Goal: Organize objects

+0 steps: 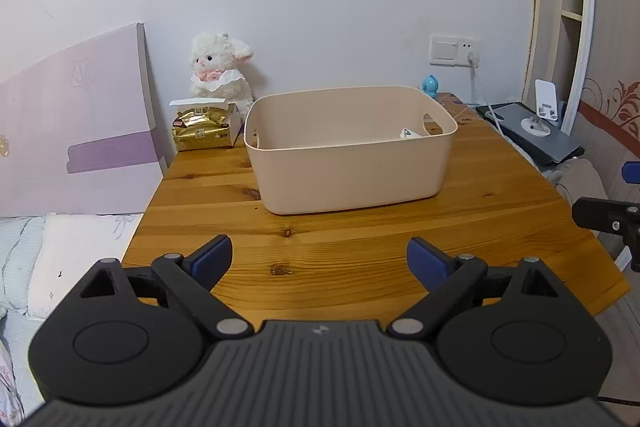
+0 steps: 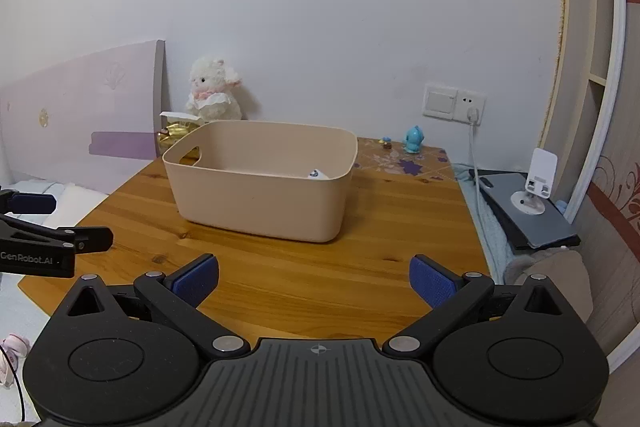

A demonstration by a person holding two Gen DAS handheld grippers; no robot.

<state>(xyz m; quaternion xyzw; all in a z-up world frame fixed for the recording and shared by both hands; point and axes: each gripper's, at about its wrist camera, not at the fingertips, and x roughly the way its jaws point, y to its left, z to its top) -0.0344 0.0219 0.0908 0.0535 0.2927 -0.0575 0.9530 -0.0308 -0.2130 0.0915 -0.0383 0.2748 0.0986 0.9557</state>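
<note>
The left gripper (image 1: pixel 319 259) filled the bottom of the left wrist view, its blue-padded fingers (image 1: pixel 212 259) spread wide with nothing between them, above the near edge of the wooden table (image 1: pixel 360 239). The right gripper (image 2: pixel 316 281) sat likewise at the bottom of the right wrist view, jaws wide apart and empty. Beyond both, at frame centre, stood a beige storage bin (image 1: pixel 348 163) on the table; a small white object (image 1: pixel 409 134) showed just over its rim at the inner right, too hidden to identify. Behind the bin, upper left, a gold foil packet (image 1: pixel 202 134) lay beside a white plush lamb (image 1: pixel 220 71) against the wall. To the right, near the wall socket (image 2: pixel 454 103), stood a small blue figurine (image 2: pixel 413 139).
</note>
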